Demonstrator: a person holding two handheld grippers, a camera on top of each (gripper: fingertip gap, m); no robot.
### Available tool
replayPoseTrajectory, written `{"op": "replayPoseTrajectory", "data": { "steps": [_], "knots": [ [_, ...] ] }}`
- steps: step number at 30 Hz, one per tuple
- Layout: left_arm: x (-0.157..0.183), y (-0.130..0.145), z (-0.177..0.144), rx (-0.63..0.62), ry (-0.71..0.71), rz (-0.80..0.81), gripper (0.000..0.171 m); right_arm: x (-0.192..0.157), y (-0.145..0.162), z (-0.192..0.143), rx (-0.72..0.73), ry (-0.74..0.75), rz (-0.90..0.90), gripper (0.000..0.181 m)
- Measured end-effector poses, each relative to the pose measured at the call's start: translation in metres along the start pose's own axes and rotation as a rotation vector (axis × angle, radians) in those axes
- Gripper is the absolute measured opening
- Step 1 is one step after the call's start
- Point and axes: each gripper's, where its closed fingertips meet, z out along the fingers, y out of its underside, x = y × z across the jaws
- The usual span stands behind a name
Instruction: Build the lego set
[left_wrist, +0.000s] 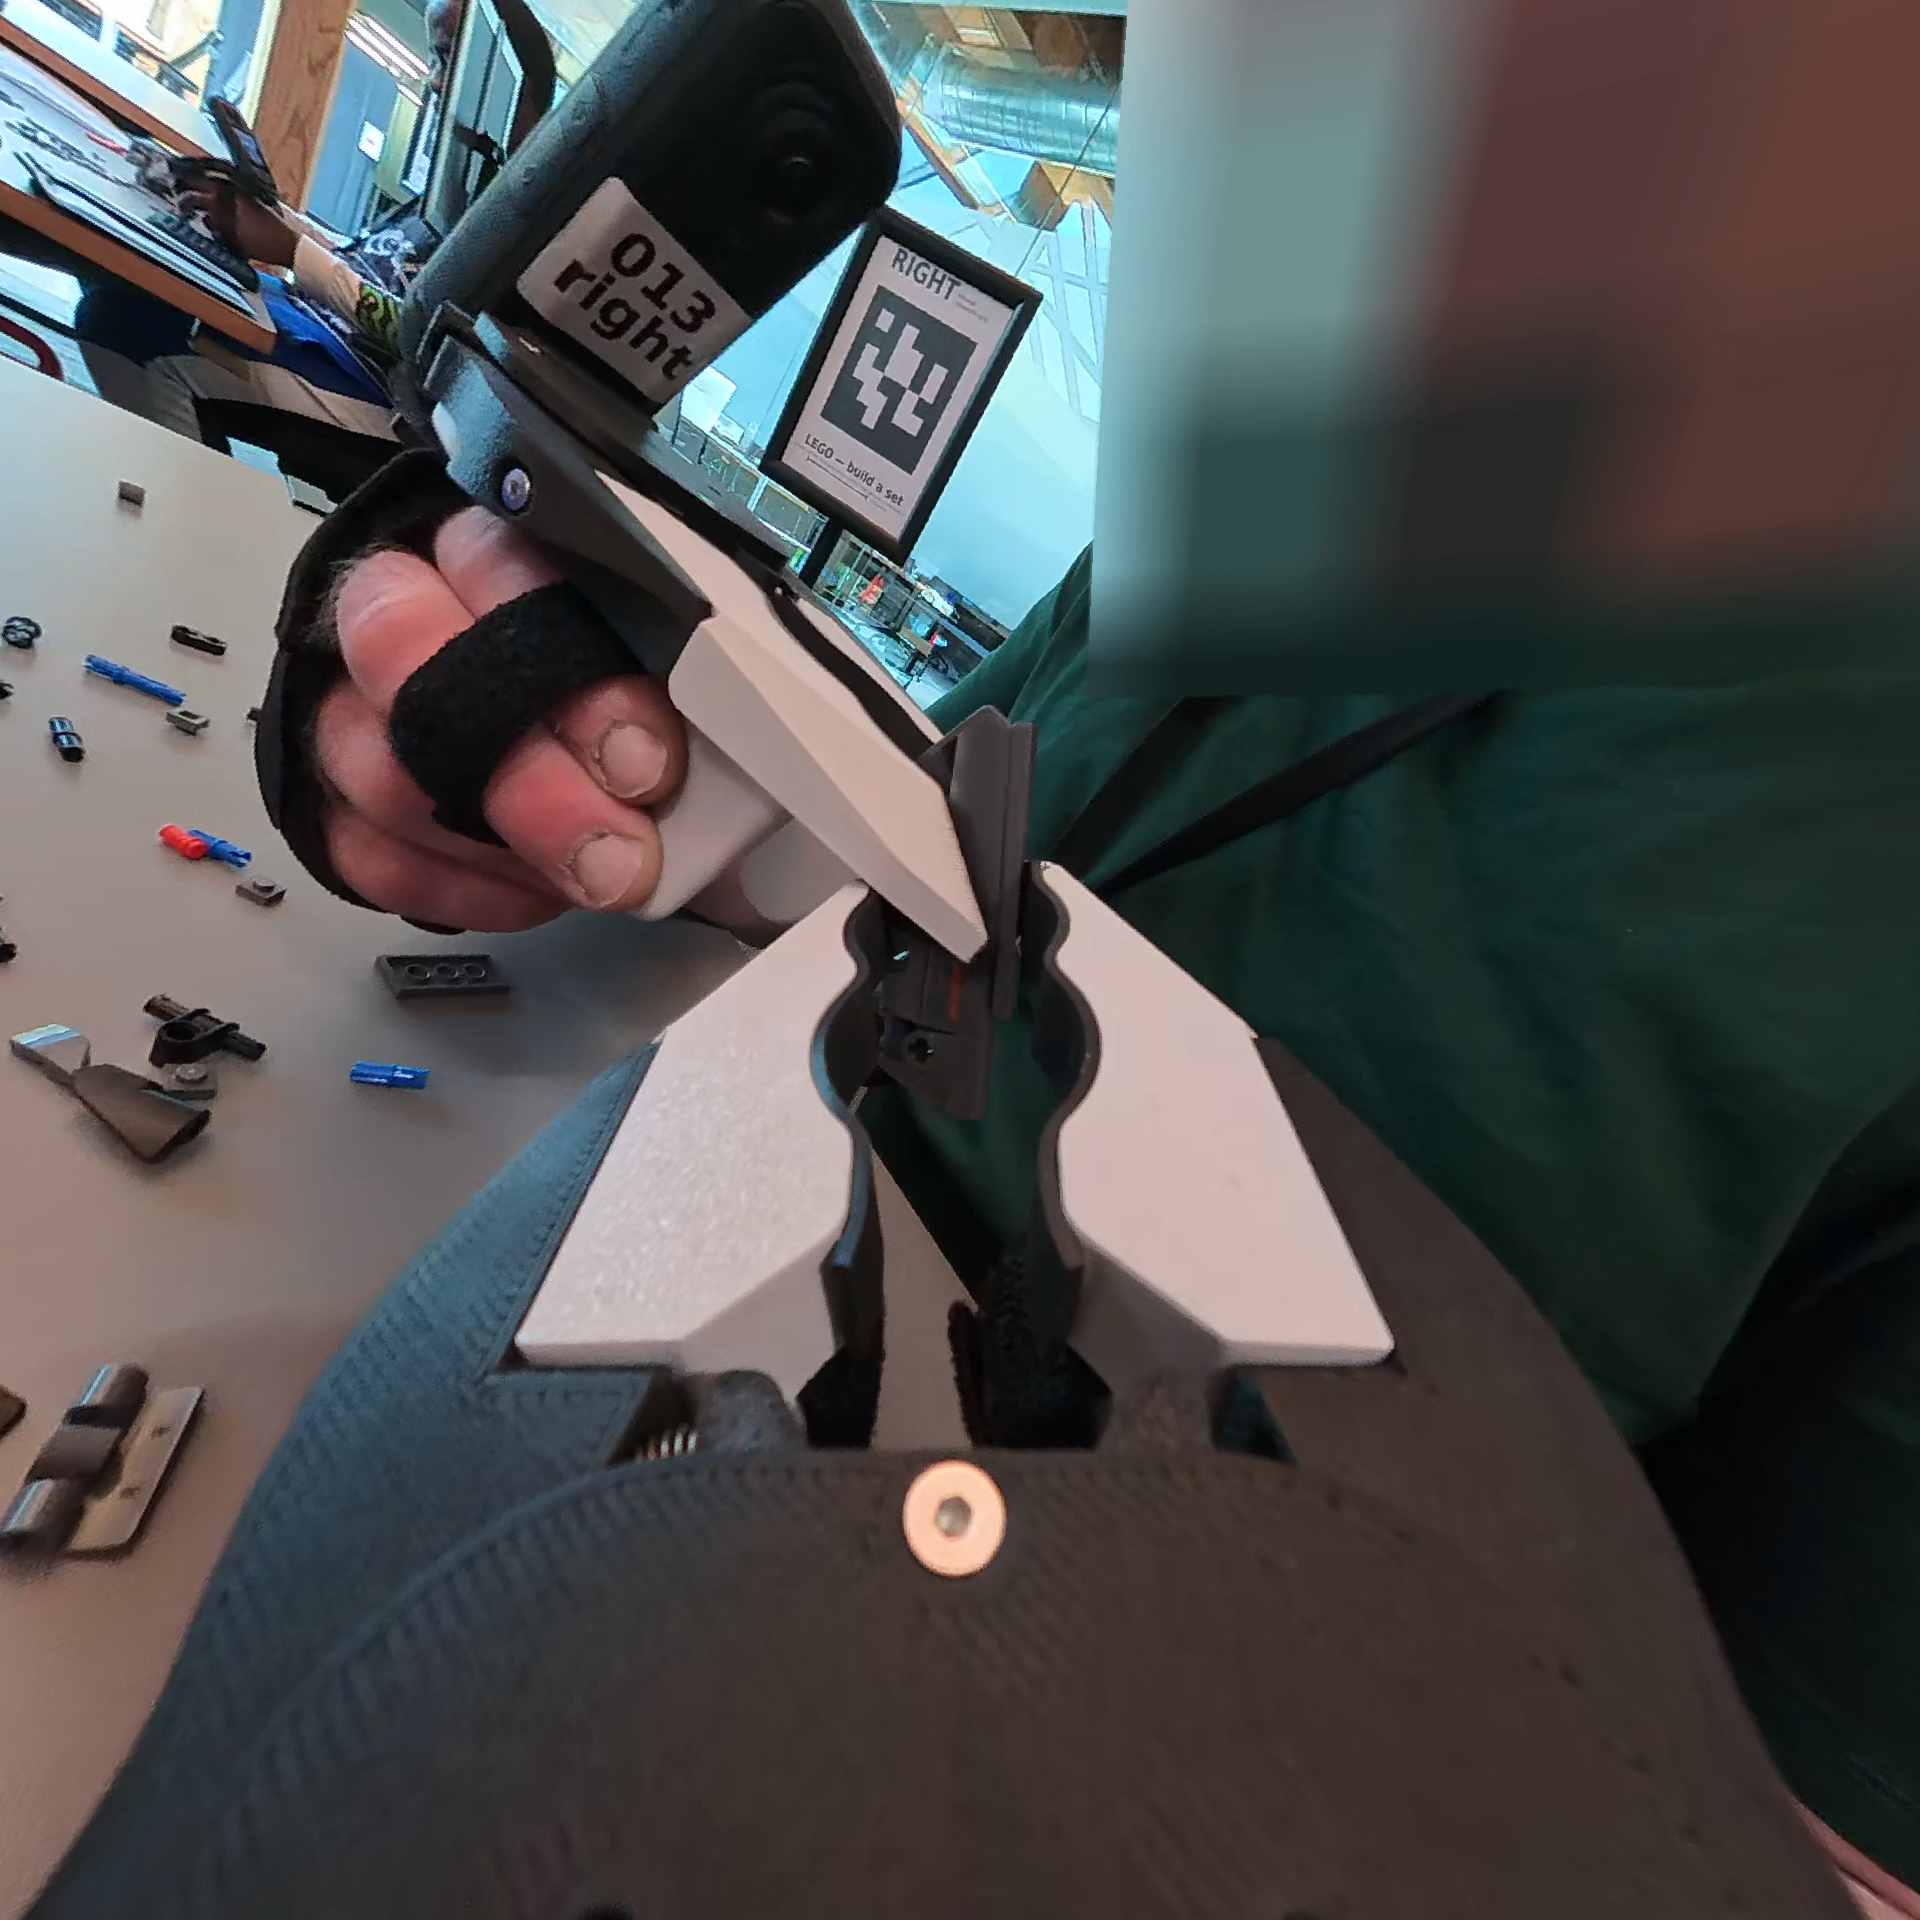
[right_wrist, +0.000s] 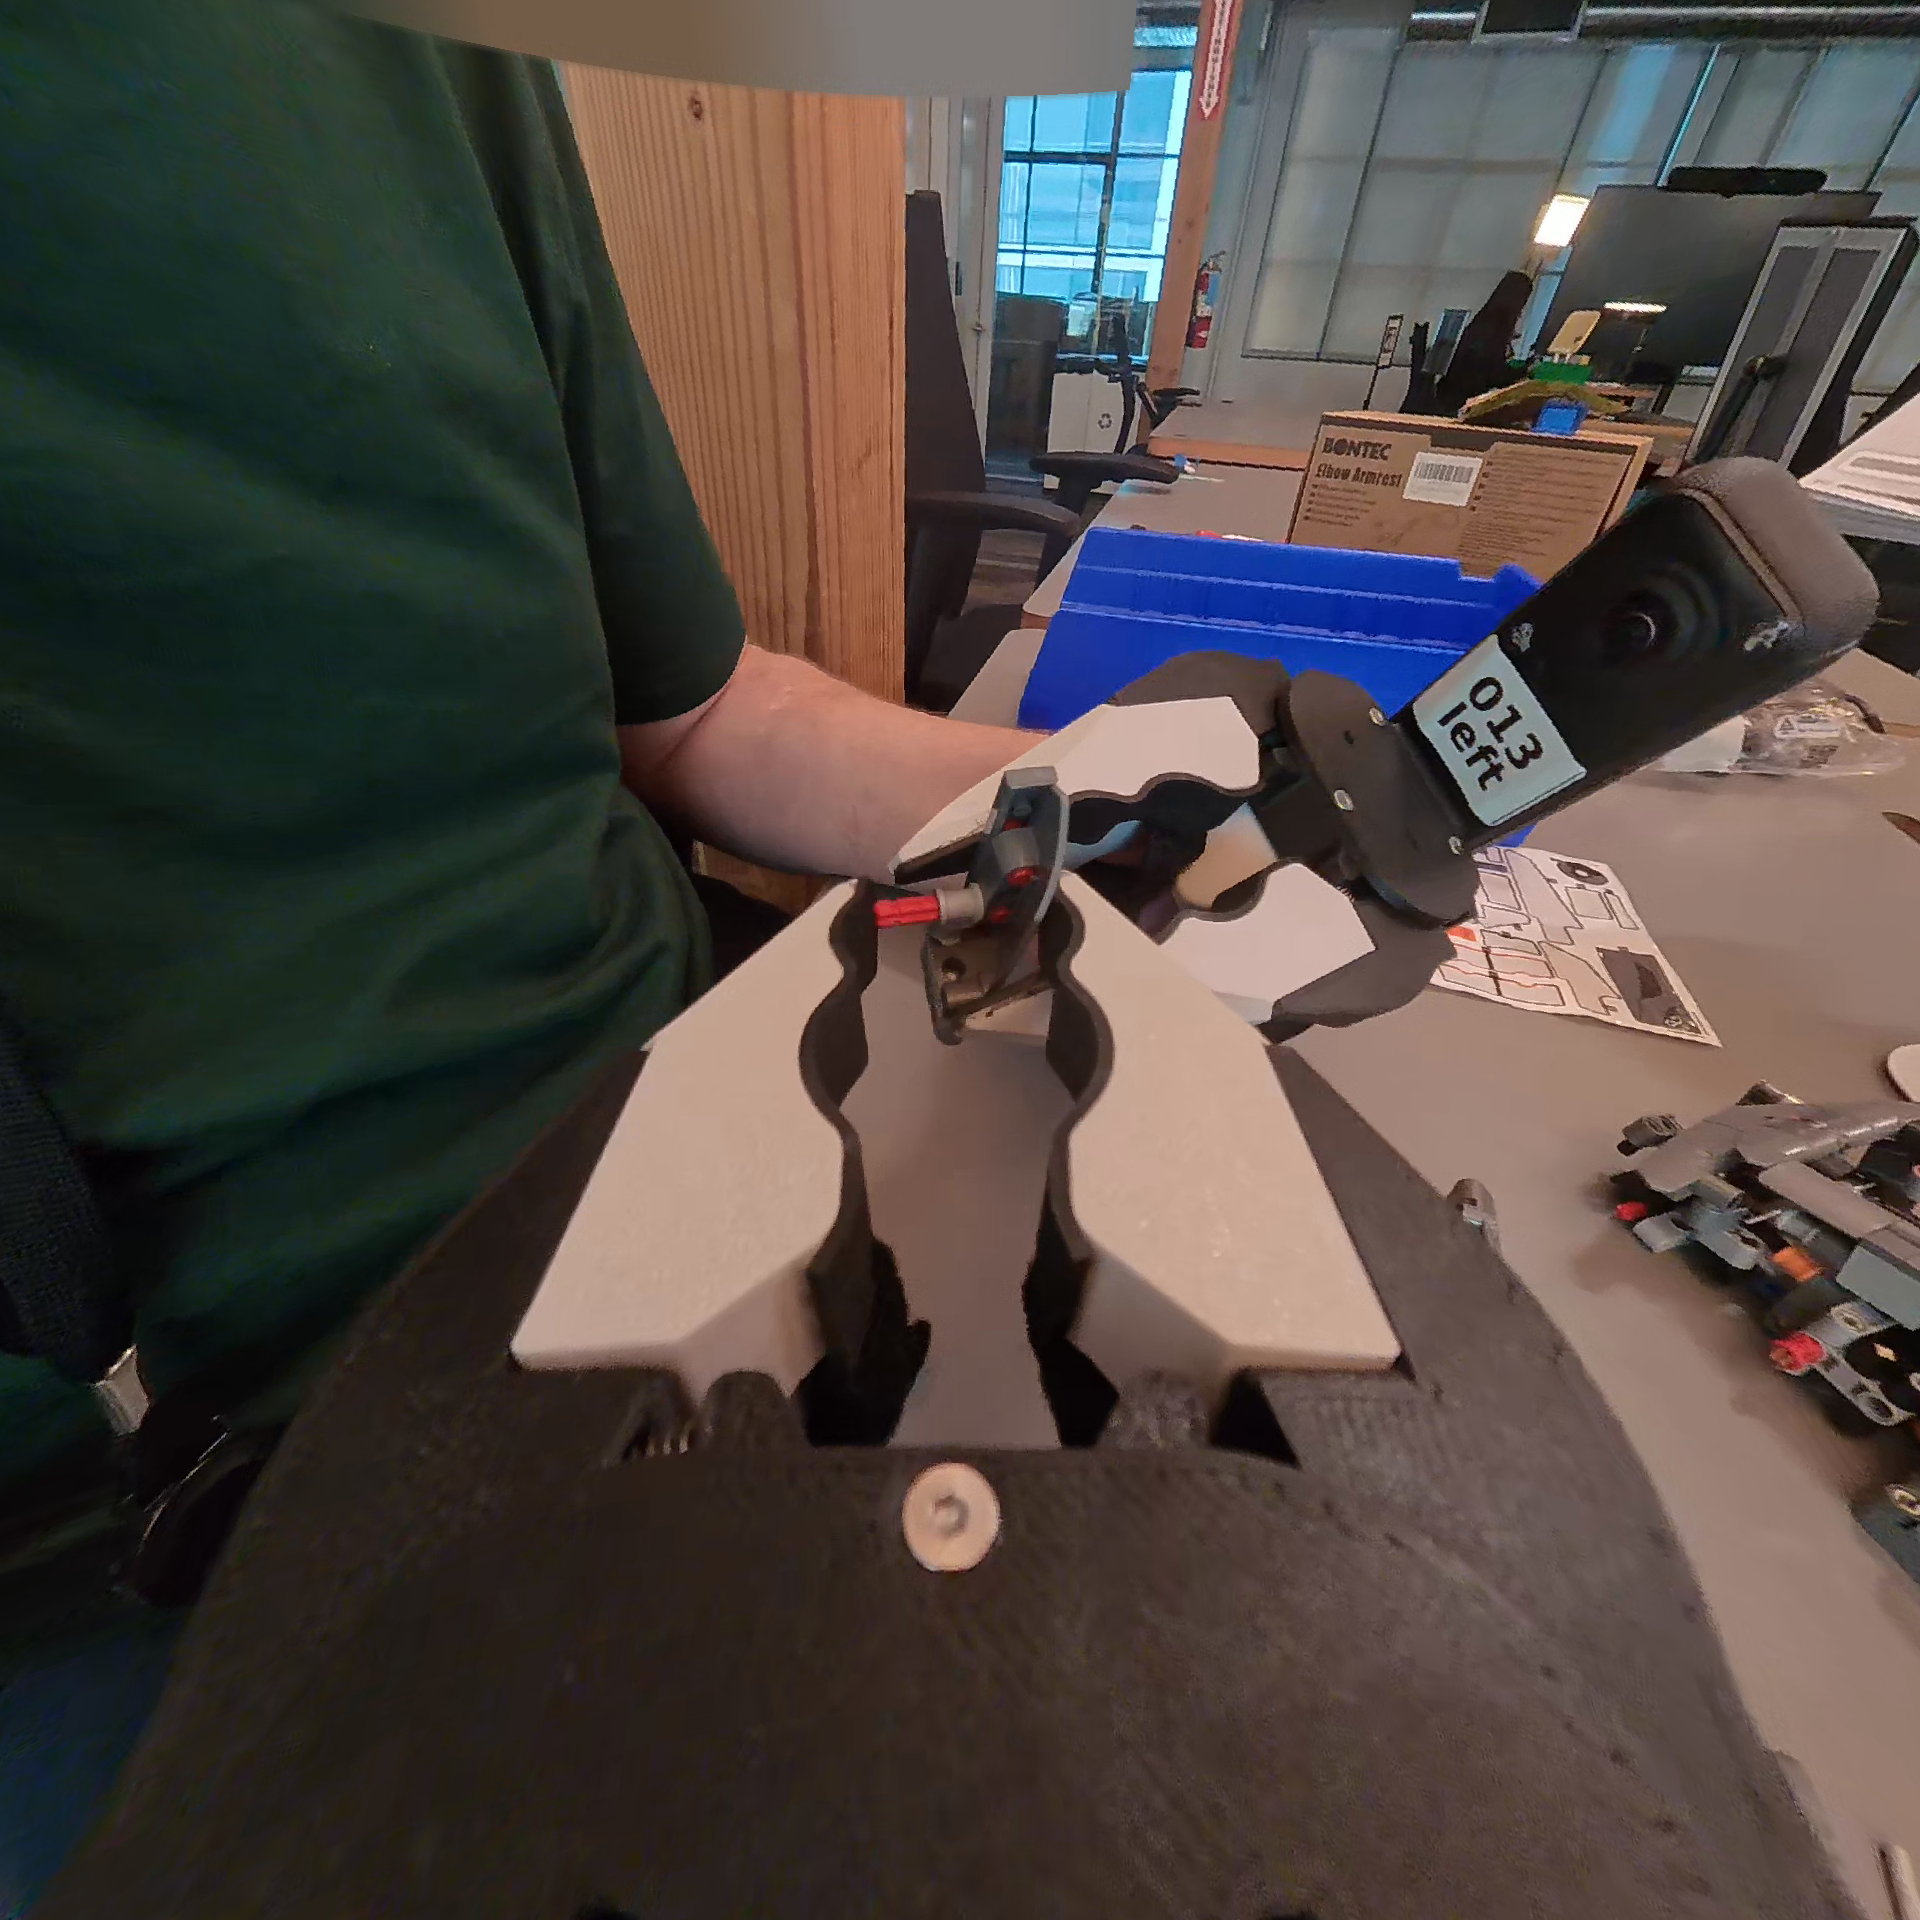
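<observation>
Both grippers clamped on one grey subassembly (right_wrist: 992, 914), held in air over near table edge; left gripper (right_wrist: 977, 883) grips top, right gripper (right_wrist: 961, 935) lower end; long axis roughly upright; red pin (right_wrist: 906, 911) sticking sideways toward torso.

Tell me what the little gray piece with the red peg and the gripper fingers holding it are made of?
The gray piece looks like hard, smooth plastic: crisp moulded edges, slight sheen. Its red peg looks like the same plastic, glossy and ridged. The fingers seem to be matte white plastic with a fine grainy surface, probably 3D-printed, lined with dark wavy pads, possibly rubbery.
</observation>
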Motion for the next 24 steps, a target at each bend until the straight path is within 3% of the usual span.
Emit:
{"op": "replayPoseTrajectory", "data": {
  "steps": [14, 20, 24],
  "knots": [
    [-0.001, -0.003, 0.0, 0.031, 0.004, -0.006, 0.022, 0.002, -0.001, -0.001, -0.003, 0.033, -0.005, 0.027],
    [-0.009, -0.019, -0.018, 0.135, -0.042, -0.034, 0.021, 0.014, -0.007, -0.016, 0.031, 0.107, -0.001, 0.026],
    [-0.009, -0.019, -0.016, 0.142, -0.033, -0.041, 0.018, 0.013, -0.009, -0.014, 0.047, 0.096, -0.005, 0.027]
  ]
}}
